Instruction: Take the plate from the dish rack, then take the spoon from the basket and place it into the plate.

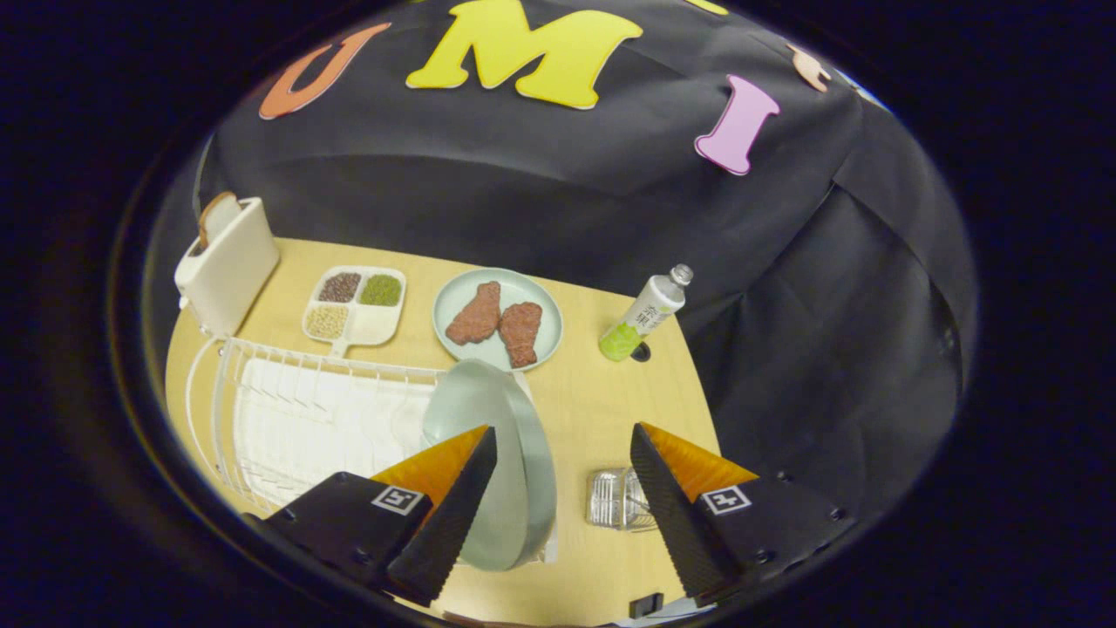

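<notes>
A pale green plate (514, 453) stands on its edge in the right end of the white wire dish rack (288, 410). My gripper (562, 440) hangs above it, open, with a wide gap between the fingers. The left finger overlaps the plate's lower left part, and the plate's rim lies between the fingers, nearer the left one. A small metal wire basket (615, 499) sits on the wooden table (602, 401) just beside the right finger, partly hidden by it. I cannot make out a spoon in it.
Beyond the rack lie a second green plate (458, 301) with two brown pieces of food, a white divided tray (356, 303) of grains, a white toaster (228, 262) with bread, and a tilted green-and-white bottle (645, 314). Black cloth bounds the table behind and to the right.
</notes>
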`<state>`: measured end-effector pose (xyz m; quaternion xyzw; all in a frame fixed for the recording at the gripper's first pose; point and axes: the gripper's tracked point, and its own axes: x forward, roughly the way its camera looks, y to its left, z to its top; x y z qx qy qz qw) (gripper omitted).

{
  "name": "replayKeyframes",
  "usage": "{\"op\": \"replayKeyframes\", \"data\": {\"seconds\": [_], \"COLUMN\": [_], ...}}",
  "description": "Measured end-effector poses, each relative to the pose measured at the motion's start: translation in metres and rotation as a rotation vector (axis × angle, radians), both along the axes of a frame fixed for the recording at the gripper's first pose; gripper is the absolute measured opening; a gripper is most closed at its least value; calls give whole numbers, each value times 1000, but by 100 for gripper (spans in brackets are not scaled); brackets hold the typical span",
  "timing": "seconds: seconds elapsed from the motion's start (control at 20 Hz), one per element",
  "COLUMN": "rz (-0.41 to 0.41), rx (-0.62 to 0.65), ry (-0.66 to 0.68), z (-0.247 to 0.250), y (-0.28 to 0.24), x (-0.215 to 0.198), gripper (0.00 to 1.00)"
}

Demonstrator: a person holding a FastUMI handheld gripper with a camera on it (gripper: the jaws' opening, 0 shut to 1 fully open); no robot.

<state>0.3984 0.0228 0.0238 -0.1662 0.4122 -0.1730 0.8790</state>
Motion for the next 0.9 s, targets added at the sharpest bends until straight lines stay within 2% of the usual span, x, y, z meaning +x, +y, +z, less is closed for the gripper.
{"op": "replayKeyframes", "data": {"seconds": [0.1, 0.25, 0.4, 0.45, 0.5, 0.75, 0.9], "rz": [-36, -61, -44, -34, -44, -84, -112], "rx": [10, -7, 39, 38, 19, -46, -131], "ry": [84, 73, 72, 75, 74, 16, -74], "z": [-14, -11, -12, -11, -8, 12, 38], "y": [2, -8, 0, 2, 0, 5, -3], "x": [-4, 5, 5, 2, -2, -12, -14], "gripper": [84, 74, 35, 23, 18, 13, 13]}}
